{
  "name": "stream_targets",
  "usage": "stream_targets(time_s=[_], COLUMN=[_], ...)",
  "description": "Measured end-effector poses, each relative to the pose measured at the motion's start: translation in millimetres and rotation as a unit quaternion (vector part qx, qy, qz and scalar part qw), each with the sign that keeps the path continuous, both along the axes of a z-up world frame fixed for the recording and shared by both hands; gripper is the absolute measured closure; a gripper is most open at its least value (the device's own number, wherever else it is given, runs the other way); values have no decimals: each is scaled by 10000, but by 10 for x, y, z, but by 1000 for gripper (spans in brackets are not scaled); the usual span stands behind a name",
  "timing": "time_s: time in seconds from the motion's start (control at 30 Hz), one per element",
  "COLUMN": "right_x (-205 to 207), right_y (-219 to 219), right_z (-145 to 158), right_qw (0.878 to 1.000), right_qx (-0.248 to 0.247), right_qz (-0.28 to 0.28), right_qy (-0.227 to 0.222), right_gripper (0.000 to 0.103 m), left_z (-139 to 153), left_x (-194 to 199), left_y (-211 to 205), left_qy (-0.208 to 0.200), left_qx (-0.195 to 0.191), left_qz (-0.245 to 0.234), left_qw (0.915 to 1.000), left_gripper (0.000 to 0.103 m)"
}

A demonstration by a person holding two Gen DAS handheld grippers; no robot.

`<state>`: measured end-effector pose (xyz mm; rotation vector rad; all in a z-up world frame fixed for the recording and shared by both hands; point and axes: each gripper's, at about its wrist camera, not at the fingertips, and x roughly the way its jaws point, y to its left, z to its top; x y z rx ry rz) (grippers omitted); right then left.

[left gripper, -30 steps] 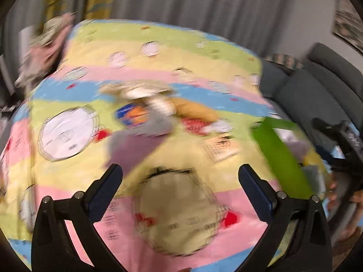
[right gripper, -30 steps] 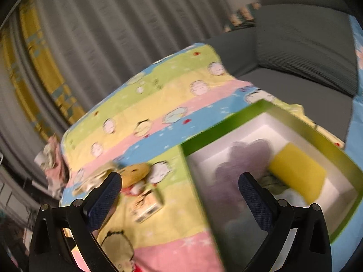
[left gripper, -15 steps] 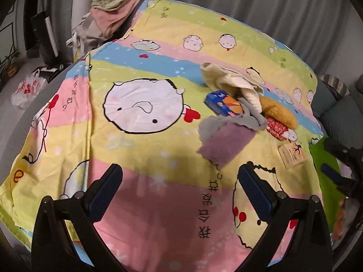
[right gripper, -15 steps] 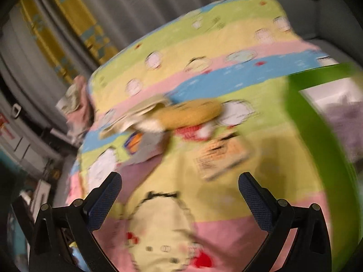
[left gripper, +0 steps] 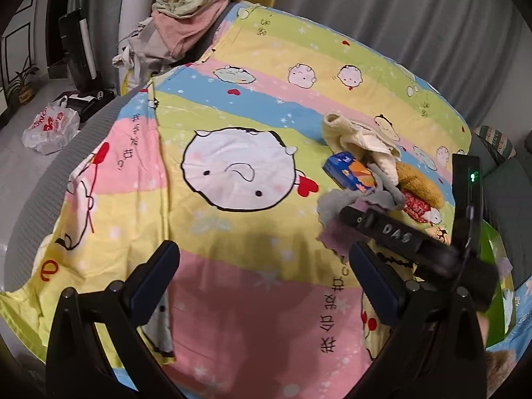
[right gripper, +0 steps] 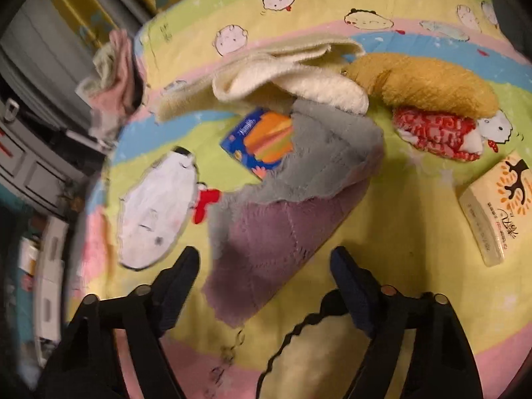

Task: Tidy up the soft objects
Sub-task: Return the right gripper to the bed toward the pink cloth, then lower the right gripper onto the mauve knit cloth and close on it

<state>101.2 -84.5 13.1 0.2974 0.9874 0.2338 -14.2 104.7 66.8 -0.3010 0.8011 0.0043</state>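
A pile of soft things lies on the striped cartoon bedsheet [left gripper: 232,106]. A purple cloth [right gripper: 276,246] lies under a grey cloth [right gripper: 329,163], with a cream fleece [right gripper: 289,79], a mustard plush [right gripper: 429,83] and a red-and-white plush [right gripper: 439,133] behind. My right gripper [right gripper: 266,266] is open, its fingers on either side of the purple cloth's near end. In the left wrist view the right gripper's body [left gripper: 409,236] sits over the purple cloth [left gripper: 332,232]. My left gripper [left gripper: 262,272] is open and empty over bare sheet.
A blue tissue pack [right gripper: 262,143] lies half under the grey cloth. A cream tissue pack [right gripper: 492,206] lies to the right. A green box edge [left gripper: 495,282] shows at the right. Clothes [left gripper: 186,20] are heaped at the bed's far corner. A plastic bag [left gripper: 50,126] is on the floor.
The right gripper has swung from the green box over to the pile and come down at the purple cloth. The left view has pulled back and steadied.
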Motion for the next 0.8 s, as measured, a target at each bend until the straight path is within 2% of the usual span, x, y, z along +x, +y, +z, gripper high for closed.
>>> stream_targets(time_s=[0.07, 0.13, 0.17, 0.33, 0.5, 0.67, 0.8], right_x=[-32, -42, -65, -368, -947, -1330, -1381], right_y=[89, 89, 71, -66, -85, -105, -93], right_z=[21, 46, 75, 411, 898, 1098, 1003], right_qw=[9992, 9985, 9981, 9972, 9903, 9887, 9904], right_qx=[-334, -495, -542, -189, 134, 417, 494], right_qz=[51, 5, -19, 155, 464, 716, 817], right_qy=[-201, -237, -282, -711, -1306, -1249, -1002], right_gripper=[48, 82, 88, 92, 93, 93, 93], left_z=[3, 17, 24, 51, 64, 77, 59], left_x=[-6, -18, -26, -68, -97, -124, -131], left_y=[37, 71, 80, 145, 216, 228, 212], left_qy=[12, -18, -32, -68, -71, -82, -34], left_qx=[-7, -54, -67, -128, -284, -313, -342], left_qz=[19, 5, -1, 66, 184, 159, 83], left_qw=[10000, 10000, 10000, 9999, 9994, 9993, 9994], left_gripper=[1, 1, 1, 1, 1, 1, 1])
